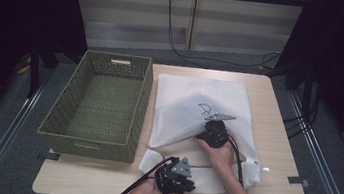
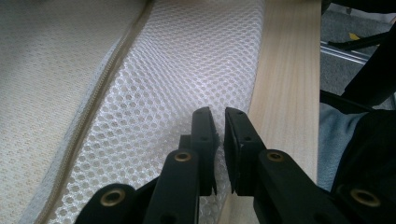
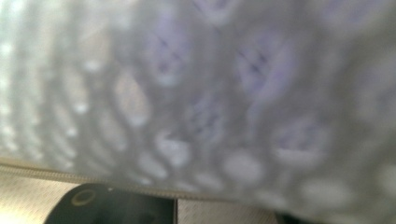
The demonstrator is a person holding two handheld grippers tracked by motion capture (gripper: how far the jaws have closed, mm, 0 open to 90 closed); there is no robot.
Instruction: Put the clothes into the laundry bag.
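A white mesh bag [image 1: 199, 103] lies flat on the wooden table [image 1: 269, 185]. My left gripper [image 1: 189, 185] is at the bag's near edge; in the left gripper view its jaws [image 2: 220, 128] stand almost together with a fringe of mesh [image 2: 177, 70] pinched between them, beside the zipper [image 2: 100, 93]. My right gripper [image 1: 204, 134] is at the bag's middle, and the upper layer rises to it in a ridge. In the right gripper view blurred mesh [image 3: 210, 93] hangs right before the lens, with the zipper edge [image 3: 70, 175] across the jaw bases. Its fingertips are hidden.
A green wicker basket [image 1: 143, 108] with nothing in it stands on the table's left half, touching the bag's left edge. Bare table strip [image 2: 285, 84] runs along the bag's near side. Black cables trail from both grippers toward the person.
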